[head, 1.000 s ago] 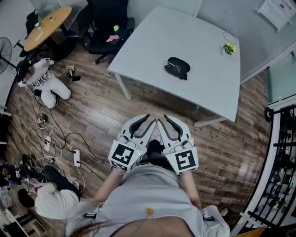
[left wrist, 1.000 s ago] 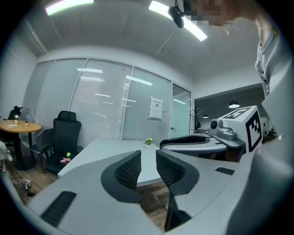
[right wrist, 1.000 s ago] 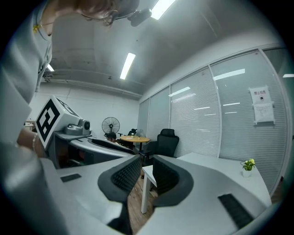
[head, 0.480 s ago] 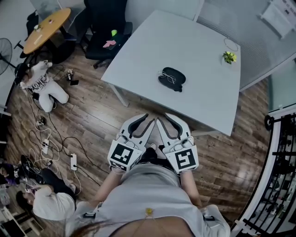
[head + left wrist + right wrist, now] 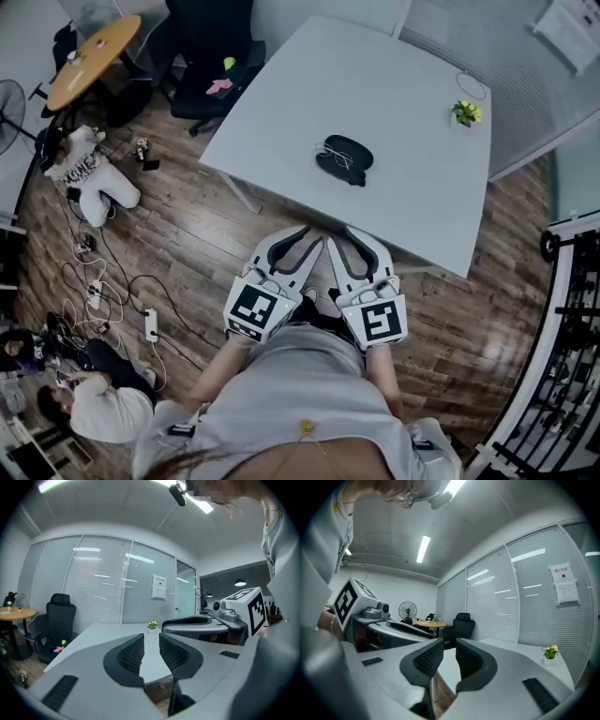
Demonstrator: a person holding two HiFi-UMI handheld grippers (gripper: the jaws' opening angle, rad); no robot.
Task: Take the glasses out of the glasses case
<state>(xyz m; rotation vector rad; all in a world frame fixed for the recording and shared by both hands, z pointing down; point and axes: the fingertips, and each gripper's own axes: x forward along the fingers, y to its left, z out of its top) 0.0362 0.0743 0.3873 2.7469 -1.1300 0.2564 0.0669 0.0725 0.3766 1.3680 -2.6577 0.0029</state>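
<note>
A black glasses case (image 5: 352,162) lies near the middle of the white table (image 5: 412,187), with thin-rimmed glasses (image 5: 335,152) showing at its left end. Both grippers are held side by side close to the person's body, short of the table's near edge and over the wood floor. My left gripper (image 5: 296,243) (image 5: 151,649) has a narrow gap between its jaws and nothing in it. My right gripper (image 5: 351,240) (image 5: 449,654) stands the same way, slightly open and holding nothing. In both gripper views the case is not visible; only the tabletop lies ahead.
A small potted plant (image 5: 466,112) stands at the table's far right corner. Beyond the table's left end are a black office chair (image 5: 211,52) and a round wooden table (image 5: 94,52). Cables and a power strip (image 5: 150,323) lie on the floor at left. A black railing (image 5: 567,337) runs along the right.
The table and case have come nearer in the head view as the person moves toward them. Both grippers keep the same pose and the same narrow jaw gap.
</note>
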